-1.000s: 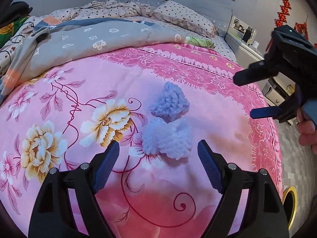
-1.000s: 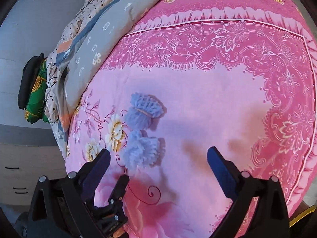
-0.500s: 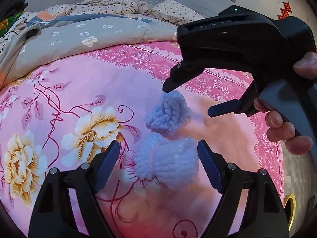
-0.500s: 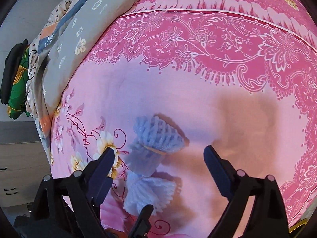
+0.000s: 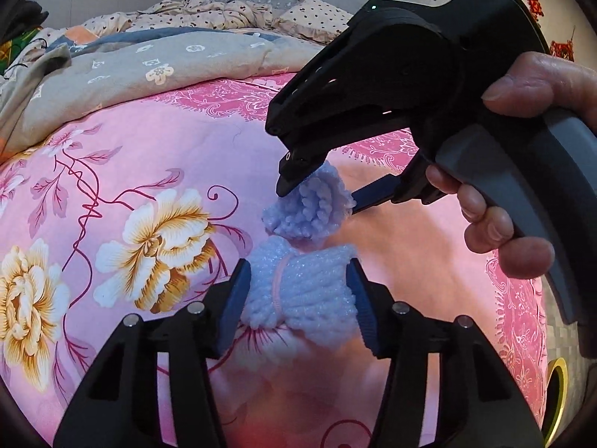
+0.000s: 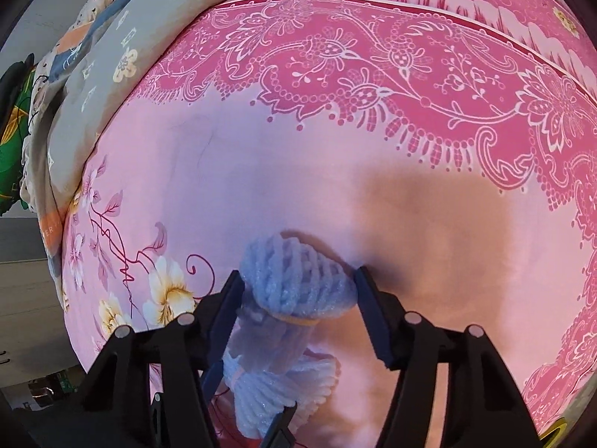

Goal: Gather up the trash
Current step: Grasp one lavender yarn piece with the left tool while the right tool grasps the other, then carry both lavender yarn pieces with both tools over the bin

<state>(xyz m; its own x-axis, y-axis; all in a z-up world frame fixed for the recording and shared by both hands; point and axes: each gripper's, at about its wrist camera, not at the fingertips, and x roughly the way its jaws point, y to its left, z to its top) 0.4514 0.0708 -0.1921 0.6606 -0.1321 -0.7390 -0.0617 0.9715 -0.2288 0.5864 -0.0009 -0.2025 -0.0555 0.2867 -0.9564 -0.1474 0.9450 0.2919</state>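
Note:
Two pale blue foam-net bundles lie side by side on the pink flowered bedsheet (image 5: 112, 156). The near bundle (image 5: 298, 291), tied with a band, sits between the blue pads of my left gripper (image 5: 298, 298); its jaws are closing and both pads touch the bundle's sides. My right gripper (image 5: 319, 194) points steeply down over the far bundle (image 5: 309, 205). In the right wrist view the right gripper (image 6: 298, 298) is closing, with its pads against the far bundle (image 6: 298, 280). The near bundle (image 6: 280, 384) and the left gripper's fingers (image 6: 212, 377) show below it.
A person's hand (image 5: 503, 224) holds the right gripper's handle. A rumpled grey quilt (image 5: 149, 67) and a dotted pillow (image 5: 317, 18) lie at the bed's far side. The bed's right edge drops to a tiled floor with a yellow-rimmed object (image 5: 556, 384).
Both grippers came down onto the bundles and narrowed from wide open until their pads met the foam. The right gripper swung in from the right over the far bundle.

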